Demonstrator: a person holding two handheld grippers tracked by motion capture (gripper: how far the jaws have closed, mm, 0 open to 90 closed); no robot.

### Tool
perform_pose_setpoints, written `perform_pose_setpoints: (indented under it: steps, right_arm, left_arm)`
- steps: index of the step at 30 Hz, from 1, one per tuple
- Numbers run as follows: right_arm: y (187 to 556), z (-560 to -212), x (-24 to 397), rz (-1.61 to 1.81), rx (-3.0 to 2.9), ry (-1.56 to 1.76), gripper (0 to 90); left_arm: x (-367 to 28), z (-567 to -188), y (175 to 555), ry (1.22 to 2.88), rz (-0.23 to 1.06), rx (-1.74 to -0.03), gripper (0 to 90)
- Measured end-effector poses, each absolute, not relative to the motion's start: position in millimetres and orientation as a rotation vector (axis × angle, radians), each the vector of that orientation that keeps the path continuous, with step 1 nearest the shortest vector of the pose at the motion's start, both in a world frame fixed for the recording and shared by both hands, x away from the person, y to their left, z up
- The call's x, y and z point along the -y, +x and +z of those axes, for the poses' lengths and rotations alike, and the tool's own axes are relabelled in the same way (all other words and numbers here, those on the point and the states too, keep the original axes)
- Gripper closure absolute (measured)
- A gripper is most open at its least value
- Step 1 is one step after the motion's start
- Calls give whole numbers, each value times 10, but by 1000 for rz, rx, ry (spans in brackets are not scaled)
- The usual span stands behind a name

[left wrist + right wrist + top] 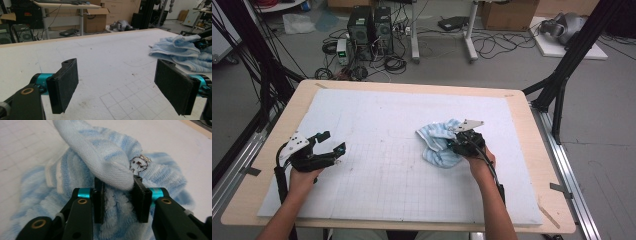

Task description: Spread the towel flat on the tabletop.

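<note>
Nearest the lens in the right gripper view, the right gripper [119, 198] has its two black jaws pinched onto a raised fold of the towel [100, 155], the terry pile bunched between the pads [100, 200] and a smoother woven flap draped over the jaw tips; a small stitched animal face shows on the cloth just beyond the far jaw. No earlier picture backs any motion, so only the grip itself can be told: clamped on cloth. From the high view the light blue striped towel [438, 144] lies crumpled right of the middle of the white gridded mat [377, 190], its heap running roughly from the far side towards the person, with no clear long axis. The left gripper [328, 142] rests at the mat's left edge, jaws spread wide with nothing between them, well apart from the towel.
</note>
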State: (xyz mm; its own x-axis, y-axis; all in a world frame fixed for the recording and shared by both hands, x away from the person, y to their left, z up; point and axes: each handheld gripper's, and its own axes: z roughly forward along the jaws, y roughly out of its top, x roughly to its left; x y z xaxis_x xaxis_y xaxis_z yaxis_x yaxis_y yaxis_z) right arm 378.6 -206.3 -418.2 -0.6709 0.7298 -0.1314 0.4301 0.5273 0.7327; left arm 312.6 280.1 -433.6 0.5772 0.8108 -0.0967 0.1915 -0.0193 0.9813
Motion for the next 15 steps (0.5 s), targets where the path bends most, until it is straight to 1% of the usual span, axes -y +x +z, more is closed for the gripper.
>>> perform_pose_setpoints:
  steps: [2,5,7,10,13,15]
  right_arm:
    - [3772,-4171,2047,980,-2356,937,691]
    - [3712,-4088,1959,1190,-2401,886,705]
    - [3671,-4047,1873,1256,-2430,834,705]
    - [3619,-3995,1667,1324,-2502,723,705]
    - [3598,-3938,1472,1433,-2559,668,705]
    - [3605,-3907,1355,1448,-2587,637,704]
  left_arm:
    - [-2803,-4335,3128,1544,612,-880,198]
    - [-2813,-4331,3129,1542,614,-883,198]
    - [-2815,-4331,3129,1541,615,-884,198]
    - [-2830,-4326,3128,1533,618,-892,199]
    - [-2844,-4323,3128,1529,621,-895,200]
    - [-2857,-4317,3128,1528,625,-897,200]
